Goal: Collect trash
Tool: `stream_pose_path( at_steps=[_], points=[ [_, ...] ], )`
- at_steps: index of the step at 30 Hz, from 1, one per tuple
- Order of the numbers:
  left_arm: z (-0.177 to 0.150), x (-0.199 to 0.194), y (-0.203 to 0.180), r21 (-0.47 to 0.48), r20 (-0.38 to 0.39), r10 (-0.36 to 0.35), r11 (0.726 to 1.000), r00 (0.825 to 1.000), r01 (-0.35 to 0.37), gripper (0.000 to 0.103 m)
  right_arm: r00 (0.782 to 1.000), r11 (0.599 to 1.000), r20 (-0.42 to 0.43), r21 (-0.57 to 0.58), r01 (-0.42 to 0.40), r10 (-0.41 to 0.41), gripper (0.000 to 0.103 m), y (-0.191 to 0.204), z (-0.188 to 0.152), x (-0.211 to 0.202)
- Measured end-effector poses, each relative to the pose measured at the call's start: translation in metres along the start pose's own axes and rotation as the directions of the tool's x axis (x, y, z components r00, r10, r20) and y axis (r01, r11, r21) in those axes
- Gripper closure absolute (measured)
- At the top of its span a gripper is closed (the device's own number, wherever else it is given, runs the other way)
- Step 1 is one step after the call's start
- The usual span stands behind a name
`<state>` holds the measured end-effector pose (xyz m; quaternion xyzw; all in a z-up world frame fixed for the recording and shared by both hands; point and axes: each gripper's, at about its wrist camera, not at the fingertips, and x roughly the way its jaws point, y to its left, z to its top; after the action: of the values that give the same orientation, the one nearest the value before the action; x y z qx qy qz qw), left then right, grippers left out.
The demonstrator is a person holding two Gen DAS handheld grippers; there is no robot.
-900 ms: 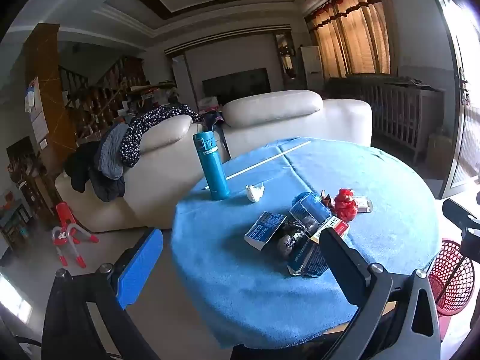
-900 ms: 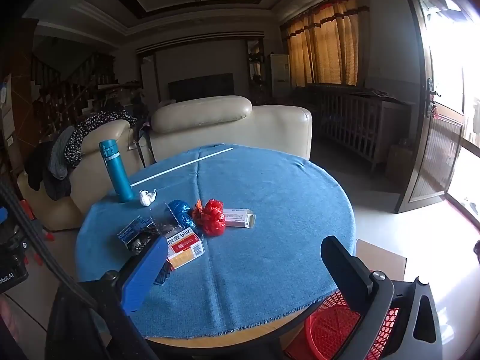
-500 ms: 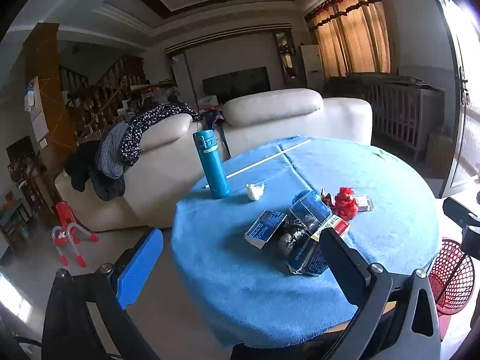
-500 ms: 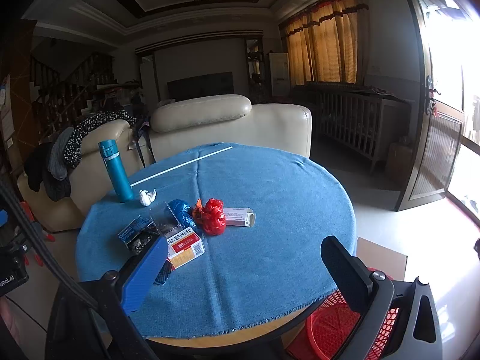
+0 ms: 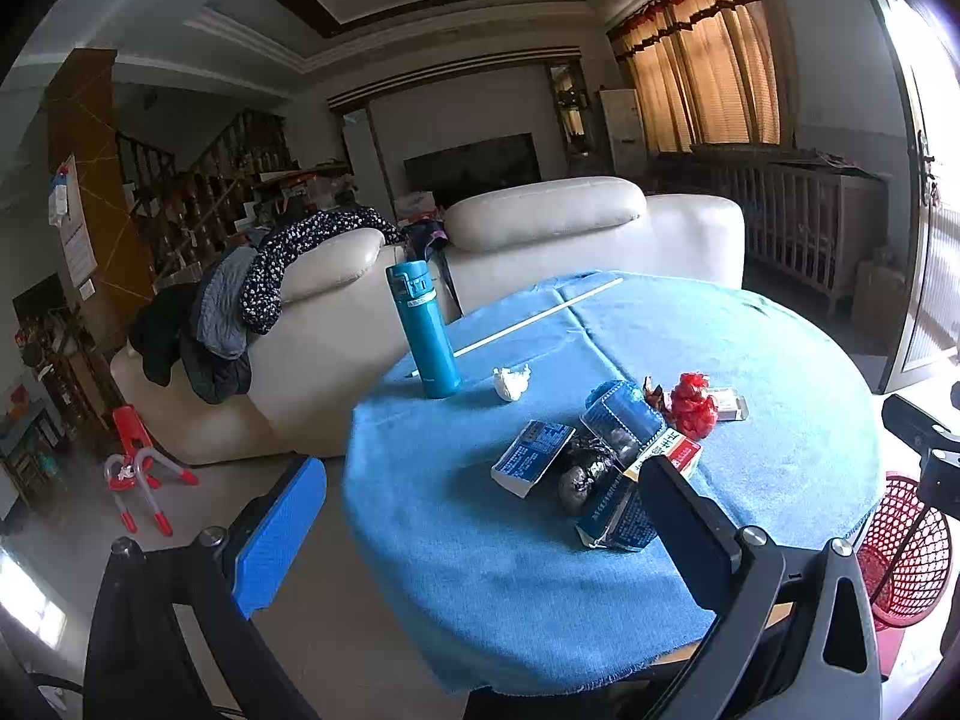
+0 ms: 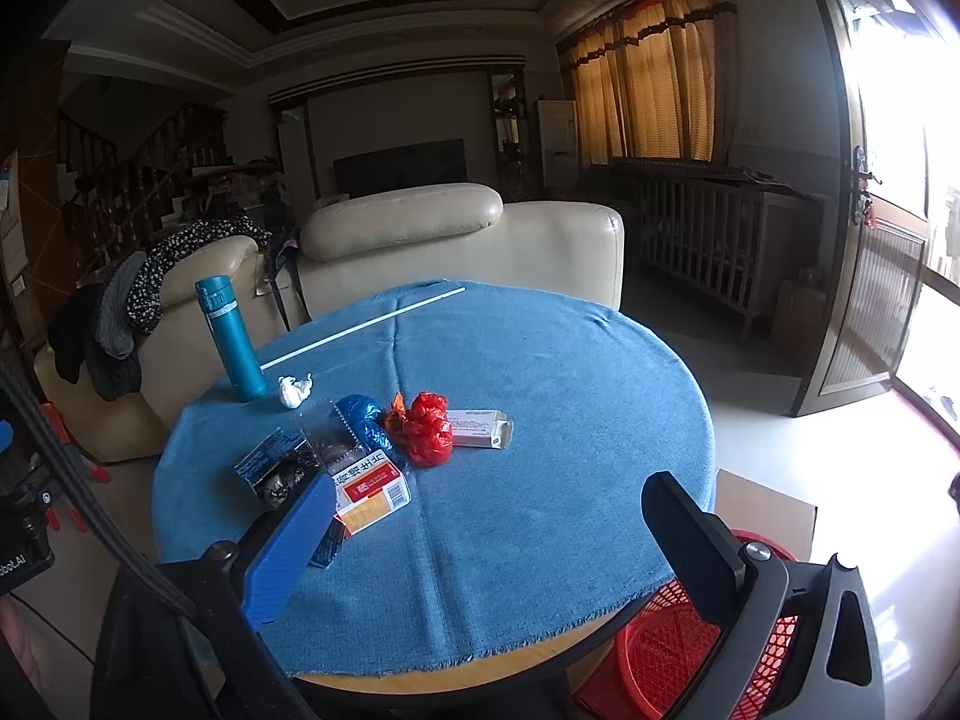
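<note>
A: Red basket [image 6: 672,654] sits beside the table [image 6: 540,540]; trash [image 6: 384,450] untouched on the cloth.
B: Nothing's shifted since a second ago — your left gripper [image 5: 480,540] and right gripper [image 6: 492,546] hover spread wide, empty.

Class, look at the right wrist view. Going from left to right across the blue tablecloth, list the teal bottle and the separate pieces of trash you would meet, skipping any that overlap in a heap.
teal bottle → crumpled white tissue → red plastic bag → white carton
</note>
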<state>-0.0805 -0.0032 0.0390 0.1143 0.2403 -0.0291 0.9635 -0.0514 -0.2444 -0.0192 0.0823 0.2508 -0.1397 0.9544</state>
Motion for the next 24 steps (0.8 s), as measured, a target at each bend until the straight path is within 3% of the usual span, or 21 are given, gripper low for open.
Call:
stream_pose_path(
  at_steps=[24],
  points=[
    [-0.0004, 0.0019, 0.0017, 0.005, -0.004, 0.0, 1.0, 1.0, 0.001, 0.0, 1.0, 1.0, -0.016, -0.016, 0.012, -0.012, 0.0, 0.0026, 0.0003, 0.0007]
  ],
)
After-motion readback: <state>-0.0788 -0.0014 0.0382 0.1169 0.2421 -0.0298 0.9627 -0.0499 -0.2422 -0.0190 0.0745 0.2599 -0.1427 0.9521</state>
